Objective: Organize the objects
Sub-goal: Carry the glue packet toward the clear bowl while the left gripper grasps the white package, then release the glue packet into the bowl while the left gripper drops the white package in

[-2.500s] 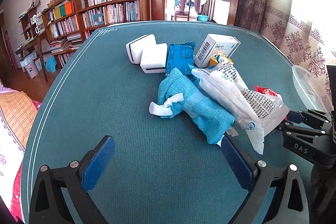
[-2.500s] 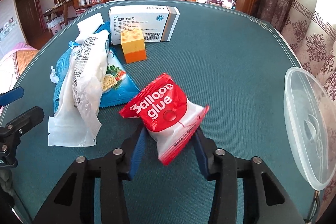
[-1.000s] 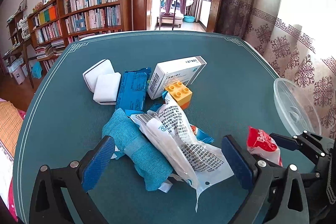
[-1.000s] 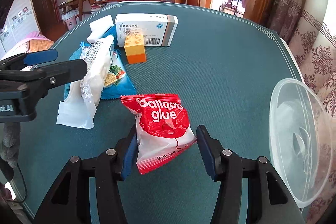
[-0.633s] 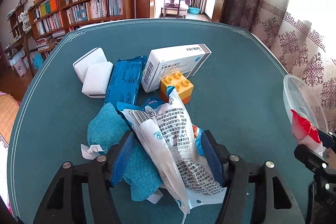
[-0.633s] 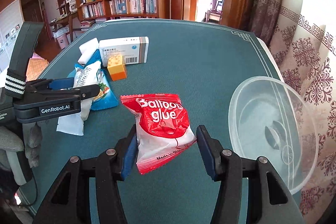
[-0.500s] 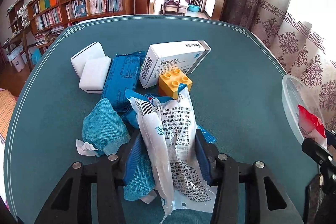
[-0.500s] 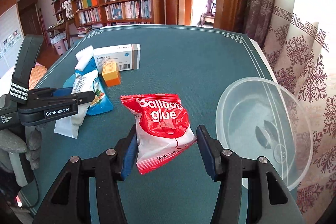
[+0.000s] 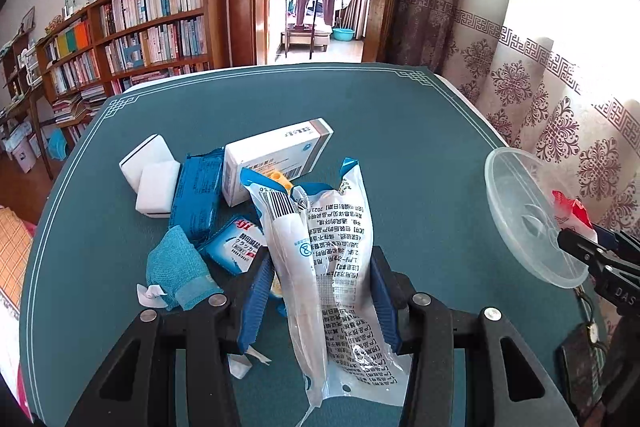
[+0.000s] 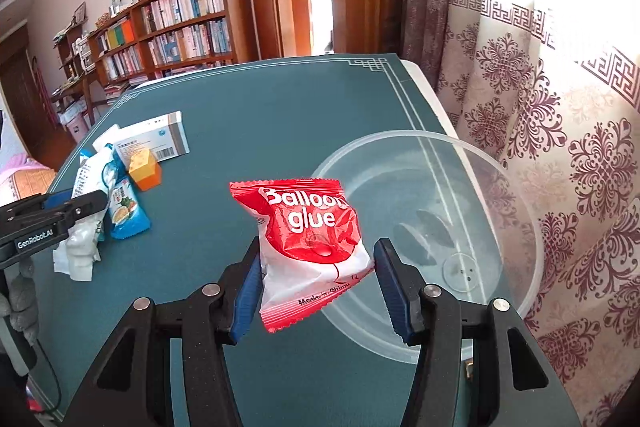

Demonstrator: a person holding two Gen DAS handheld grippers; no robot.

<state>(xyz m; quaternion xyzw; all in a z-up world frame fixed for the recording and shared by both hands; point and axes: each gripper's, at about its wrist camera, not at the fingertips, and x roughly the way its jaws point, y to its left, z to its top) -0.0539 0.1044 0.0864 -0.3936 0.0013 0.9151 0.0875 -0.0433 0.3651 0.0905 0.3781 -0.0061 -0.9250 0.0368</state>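
The right tool [image 10: 316,277] is clenched on the red "Balloon glue" packet [image 10: 308,243] and holds it in the air, just at the near rim of the clear plastic bowl [image 10: 460,187], which sits at the right edge of the desk [image 10: 280,115]. The pads catch only the lower white part of the packet, so it could slide out before it is over the bowl. The bowl is light and close to the desk edge; in my judgement a knock from the tool could push it off.

The left tool [image 9: 320,287] has just been closing, and its pads now press the long clear pouch with printed text [image 9: 340,267], which is between them. The pouch is thin and slippery, and it lies partly over the other packets, so lifting it may drag the blue snack packet [image 9: 236,247] or the teal cloth [image 9: 176,267] along. The pouch may also fold and slip.

What I count: one bowl, one red packet, one clear pouch, one blue snack packet, one darker blue wrapped pack [image 9: 198,199], one teal cloth, one white medicine box [image 9: 276,155], one yellow-orange toy brick [image 10: 145,171] and two white sponge blocks [image 9: 150,175]. One white paper scrap [image 9: 244,363] lies on the desk under the left tool
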